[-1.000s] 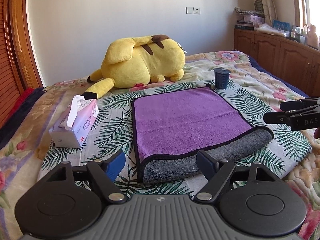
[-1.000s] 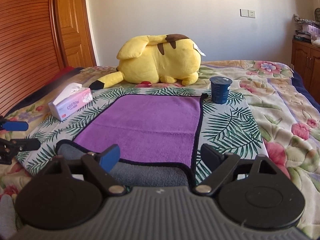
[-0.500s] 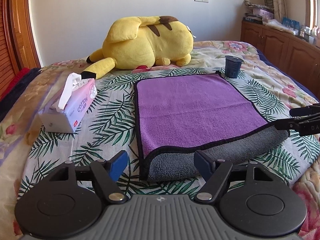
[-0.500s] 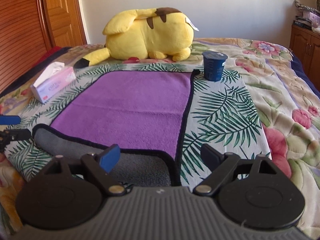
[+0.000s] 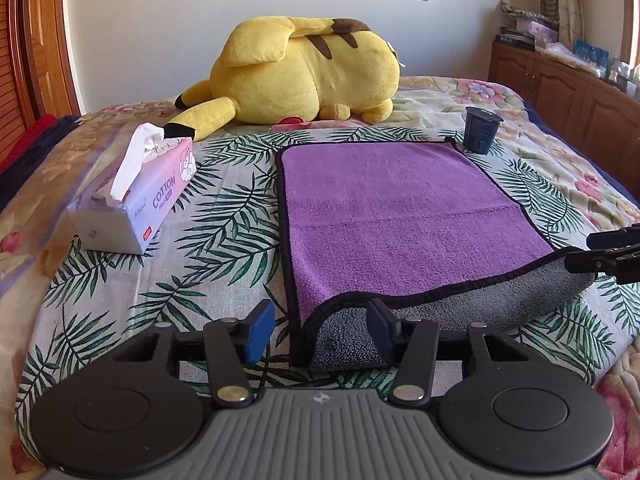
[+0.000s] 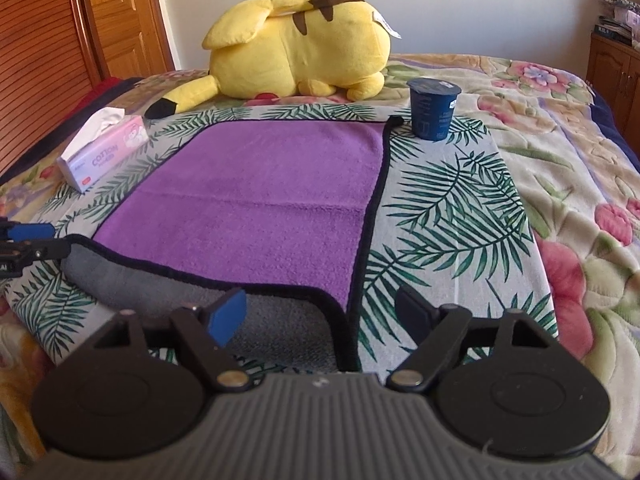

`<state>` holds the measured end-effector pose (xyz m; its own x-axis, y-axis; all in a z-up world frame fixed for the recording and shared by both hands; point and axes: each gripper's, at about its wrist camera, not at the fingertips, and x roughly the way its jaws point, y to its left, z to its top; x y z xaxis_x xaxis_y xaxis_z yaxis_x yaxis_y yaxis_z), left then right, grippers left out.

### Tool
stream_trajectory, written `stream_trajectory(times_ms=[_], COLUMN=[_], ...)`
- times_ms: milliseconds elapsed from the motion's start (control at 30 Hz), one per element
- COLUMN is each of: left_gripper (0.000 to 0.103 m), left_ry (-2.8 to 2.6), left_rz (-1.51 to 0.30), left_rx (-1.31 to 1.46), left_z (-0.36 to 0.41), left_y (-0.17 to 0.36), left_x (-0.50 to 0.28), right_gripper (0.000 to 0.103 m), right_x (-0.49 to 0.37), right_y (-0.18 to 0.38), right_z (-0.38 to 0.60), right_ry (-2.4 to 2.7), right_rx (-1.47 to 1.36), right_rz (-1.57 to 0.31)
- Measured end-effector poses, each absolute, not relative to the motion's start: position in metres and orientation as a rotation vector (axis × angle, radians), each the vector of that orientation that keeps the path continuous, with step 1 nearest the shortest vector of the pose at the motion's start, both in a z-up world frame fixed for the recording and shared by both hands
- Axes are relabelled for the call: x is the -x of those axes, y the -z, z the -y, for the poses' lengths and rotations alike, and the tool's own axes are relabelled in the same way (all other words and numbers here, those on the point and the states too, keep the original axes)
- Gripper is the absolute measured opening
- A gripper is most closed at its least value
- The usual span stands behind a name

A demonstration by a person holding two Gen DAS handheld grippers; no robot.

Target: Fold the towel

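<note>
A purple towel point(image 5: 400, 216) with a black hem and a grey underside lies flat on the bed; it also shows in the right wrist view point(image 6: 256, 208). Its near edge is rolled so the grey side shows. My left gripper point(image 5: 320, 330) is open, its fingers standing on either side of the towel's near left corner. My right gripper point(image 6: 320, 312) is open, its fingers on either side of the near right corner. Each gripper's fingers show at the edge of the other's view: the right one point(image 5: 600, 252), the left one point(image 6: 28, 240).
A yellow plush toy point(image 5: 304, 72) lies behind the towel. A pink tissue pack point(image 5: 136, 196) sits to its left. A dark blue cup point(image 5: 482, 130) stands at the towel's far right corner. Wooden cabinets point(image 5: 560, 80) stand on the right, a wooden door point(image 6: 120, 20) on the left.
Both grippers have come down and forward towards the towel's near corners. The towel's near edge now lies between each pair of fingers. Both stayed open.
</note>
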<state>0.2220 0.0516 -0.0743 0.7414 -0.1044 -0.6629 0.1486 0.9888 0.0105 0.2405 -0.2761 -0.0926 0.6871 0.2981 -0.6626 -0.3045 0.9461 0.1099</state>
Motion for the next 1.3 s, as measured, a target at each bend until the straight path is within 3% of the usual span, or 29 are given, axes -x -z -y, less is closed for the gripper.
stream_trajectory(times_ms=[167, 300, 467, 567, 733, 900, 933, 1300], left_gripper=[0.026, 0.019, 0.007, 0.005, 0.000, 0.000, 0.000, 0.000], left_ry=[0.146, 0.152, 0.153, 0.153, 0.152, 0.149, 0.147, 0.159], left_rz=[-0.730, -0.736, -0.744, -0.745, -0.748, -0.743, -0.743, -0.723], left_rx=[-0.055, -0.050, -0.056, -0.058, -0.068, -0.087, -0.087, -0.074], left_z=[-0.053, -0.053, -0.052, -0.052, -0.052, -0.050, -0.051, -0.051], left_y=[0.077, 0.079, 0.082, 0.083, 0.085, 0.086, 0.086, 0.084], left_x=[-0.223, -0.223, -0.223, -0.223, -0.222, -0.222, -0.221, -0.220], right_gripper=[0.067, 0.049, 0.044, 0.040, 0.024, 0.018, 0.009, 0.004], right_x=[-0.241, -0.241, -0.241, -0.241, -0.241, -0.240, -0.240, -0.238], right_y=[0.094, 0.096, 0.098, 0.098, 0.097, 0.096, 0.096, 0.095], right_z=[0.276, 0.275, 0.275, 0.275, 0.276, 0.276, 0.276, 0.277], right_ry=[-0.349, -0.364, -0.364, -0.367, -0.368, -0.371, -0.373, -0.376], right_rx=[0.000, 0.004, 0.006, 0.009, 0.020, 0.033, 0.036, 0.041], right_rz=[-0.763, -0.775, -0.791, -0.798, -0.801, -0.798, -0.797, -0.770])
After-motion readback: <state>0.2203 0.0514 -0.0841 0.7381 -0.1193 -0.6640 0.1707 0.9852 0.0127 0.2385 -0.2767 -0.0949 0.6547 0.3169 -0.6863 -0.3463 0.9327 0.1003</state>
